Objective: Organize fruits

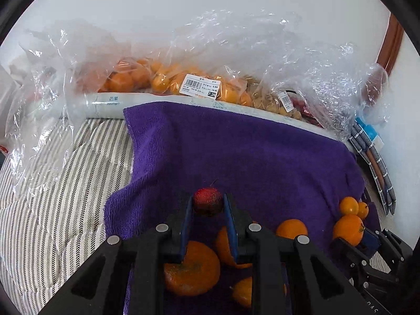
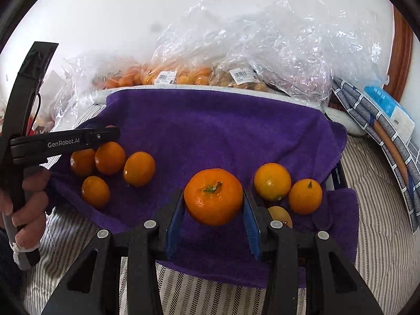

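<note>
Holding one fruit in each gripper above the purple towel (image 2: 210, 120).

Left side: the left gripper (image 1: 208, 204) is clamped on a small red berry-like fruit (image 1: 208, 200), pinched at the fingertips and pointing steeply down at the towel; a cluster of mandarins (image 2: 110, 157) lies directly beneath and just beside it. "GenRobot.AI" is printed on this gripper's body. Centre: the right gripper (image 2: 213, 199) grips a large mandarin (image 2: 213, 197), stem up, jaws pressing its left and right flanks; the fruit is round, with no long axis to align. Right side: three smaller citrus (image 2: 272, 181) rest on the towel just beside the right jaw, so the right hand is the nearer for that group. Rear: clear bags of fruit (image 1: 168, 78) carry barcode price labels (image 1: 200, 86); digits "7.26" are legible, other print too small.
</note>
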